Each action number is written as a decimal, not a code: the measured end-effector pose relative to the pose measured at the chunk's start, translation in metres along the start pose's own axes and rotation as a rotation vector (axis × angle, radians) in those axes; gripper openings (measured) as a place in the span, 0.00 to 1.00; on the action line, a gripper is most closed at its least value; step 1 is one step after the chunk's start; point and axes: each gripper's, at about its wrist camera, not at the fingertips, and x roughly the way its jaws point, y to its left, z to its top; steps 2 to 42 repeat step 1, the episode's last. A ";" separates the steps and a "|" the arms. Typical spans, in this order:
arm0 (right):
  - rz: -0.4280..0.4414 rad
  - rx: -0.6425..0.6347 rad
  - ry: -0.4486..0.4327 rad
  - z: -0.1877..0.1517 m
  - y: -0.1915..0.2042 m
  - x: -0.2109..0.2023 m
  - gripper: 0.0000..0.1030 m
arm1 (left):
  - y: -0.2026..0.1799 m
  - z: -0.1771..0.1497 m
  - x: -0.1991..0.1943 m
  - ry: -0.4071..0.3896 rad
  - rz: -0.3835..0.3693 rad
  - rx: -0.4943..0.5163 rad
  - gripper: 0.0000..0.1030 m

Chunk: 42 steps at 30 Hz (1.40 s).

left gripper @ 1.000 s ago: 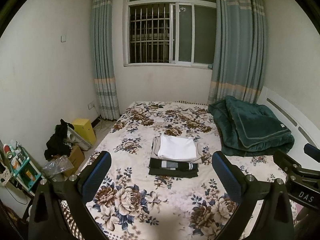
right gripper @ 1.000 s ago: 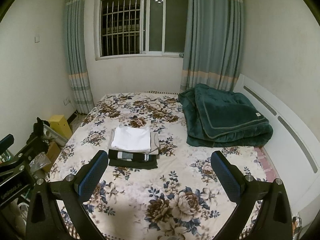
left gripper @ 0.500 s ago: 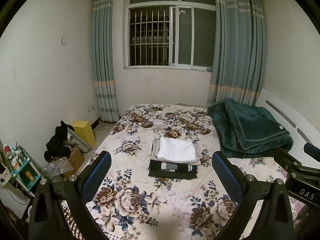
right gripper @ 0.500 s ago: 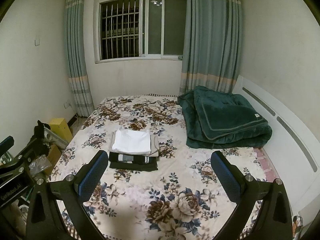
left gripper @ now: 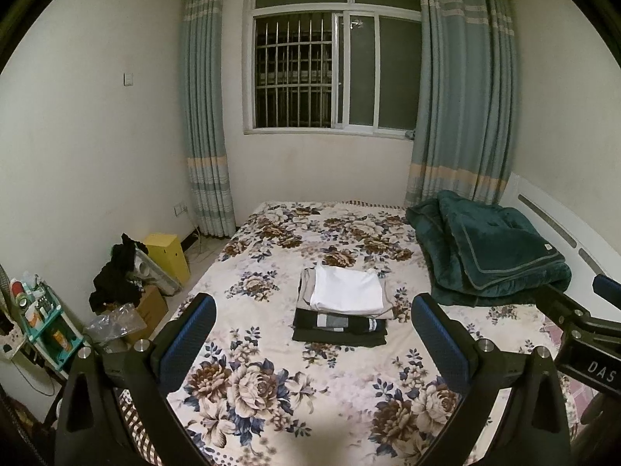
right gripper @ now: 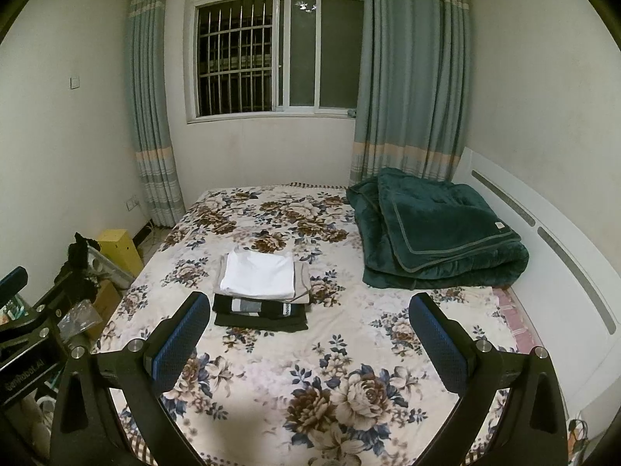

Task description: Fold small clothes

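Observation:
A stack of folded clothes lies mid-bed on the floral sheet: a white garment on a beige one, with folded dark garments in front. The same white garment and dark garments show in the right wrist view. My left gripper is open and empty, held well back above the bed's near edge. My right gripper is open and empty, also held back. Each gripper shows at the edge of the other's view.
A folded green blanket lies at the bed's right by the white headboard. Left of the bed are a yellow box, black clothes on cardboard boxes and a teal shelf. A window with curtains is behind.
Both grippers have pulled back and tilted up slightly, so the bed and the stack sit lower and farther in view. The clothes have not moved. Both stay open.

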 end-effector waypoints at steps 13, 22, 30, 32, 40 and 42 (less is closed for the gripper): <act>-0.002 0.002 0.000 -0.001 0.000 0.000 1.00 | 0.000 -0.001 -0.001 -0.003 0.000 -0.001 1.00; -0.002 0.002 0.000 -0.001 0.000 0.000 1.00 | 0.000 -0.001 -0.001 -0.003 0.000 -0.001 1.00; -0.002 0.002 0.000 -0.001 0.000 0.000 1.00 | 0.000 -0.001 -0.001 -0.003 0.000 -0.001 1.00; -0.002 0.002 0.000 -0.001 0.000 0.000 1.00 | 0.000 -0.001 -0.001 -0.003 0.000 -0.001 1.00; -0.002 0.002 0.000 -0.001 0.000 0.000 1.00 | 0.000 -0.001 -0.001 -0.003 0.000 -0.001 1.00; -0.002 0.002 0.000 -0.001 0.000 0.000 1.00 | 0.000 -0.001 -0.001 -0.003 0.000 -0.001 1.00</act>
